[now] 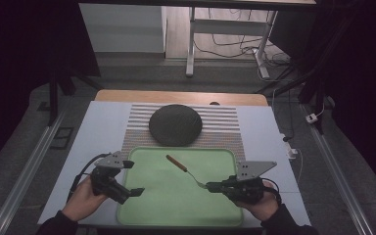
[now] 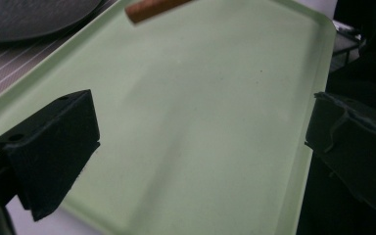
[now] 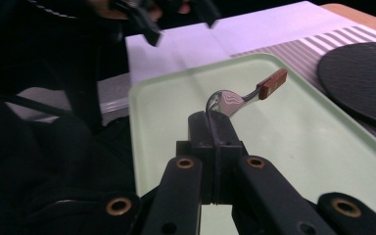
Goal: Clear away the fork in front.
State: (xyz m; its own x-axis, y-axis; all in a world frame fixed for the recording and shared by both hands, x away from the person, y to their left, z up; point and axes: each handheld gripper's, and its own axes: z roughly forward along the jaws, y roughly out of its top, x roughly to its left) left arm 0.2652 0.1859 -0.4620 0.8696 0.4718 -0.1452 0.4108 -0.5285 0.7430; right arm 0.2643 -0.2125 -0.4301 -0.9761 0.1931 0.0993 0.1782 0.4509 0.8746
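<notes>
Dim surroundings are seen beyond the surface (image 1: 103, 127): a grey floor, white frame legs and loose cables at the far side, with the corners of the high view lost in darkness. On the pale surface a striped mat (image 1: 225, 128) is laid, and a dark round plate (image 1: 175, 125) is set on it. Just in front, a light green tray (image 1: 176, 205) is placed, its near edge partly covered by the person's hands and sleeves.

A spoon (image 1: 188, 170) with a brown wooden handle is held by the right gripper (image 1: 214, 186); its fingers (image 3: 215, 132) are pressed together on the metal bowl end, so most of the bowl is hidden between them and only a curved silver part is seen in the right gripper view. The handle is pointed away over the tray toward the plate. Whether the spoon touches the tray cannot be told.

The left gripper (image 1: 136, 191) is held over the tray's left part, its fingers (image 2: 54, 147) spread wide apart with nothing between them. In the left gripper view the right-hand finger is cut off by the picture's edge, only the spoon's handle tip is seen at the top, and the plate is shown as a sliver in the corner.
</notes>
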